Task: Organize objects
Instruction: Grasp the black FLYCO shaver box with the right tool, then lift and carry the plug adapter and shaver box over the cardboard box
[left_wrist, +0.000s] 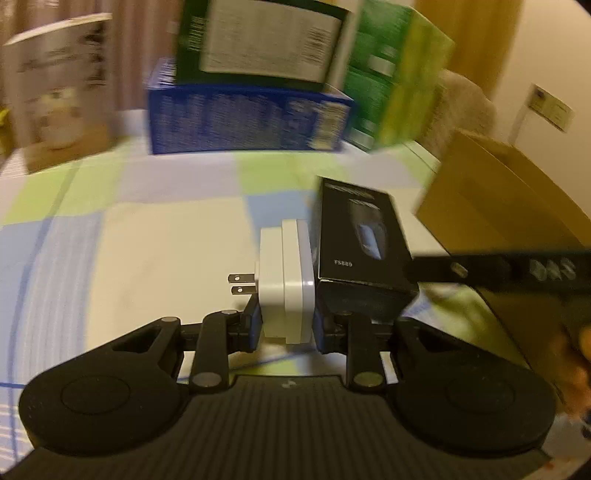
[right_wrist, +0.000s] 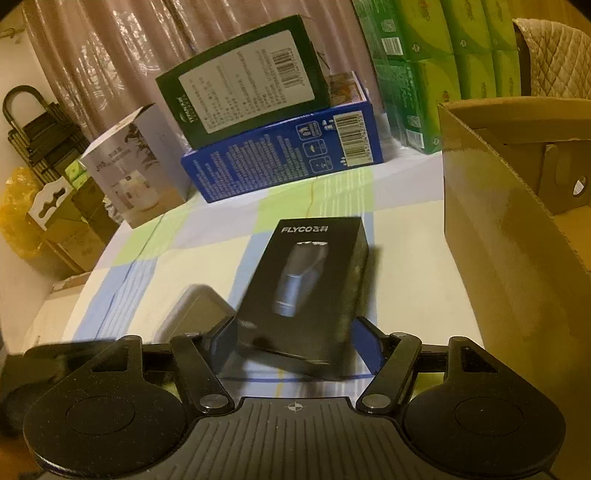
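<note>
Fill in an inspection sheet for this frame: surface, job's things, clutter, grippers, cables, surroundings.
Surface: checked cloth in pale green, blue and cream covers the table.
Job's things: white plug adapter, prongs pointing left; black shaver box; open cardboard box at the right.
Clutter: blue box with a dark green box leaning on top, white box, green packs, all along the far edge.
Grippers: left gripper is shut on the white plug adapter; right gripper straddles the black shaver box, pads seemingly not pressing.
Cables: nothing seen.
Surroundings: curtain behind; quilted chair back at the right.
</note>
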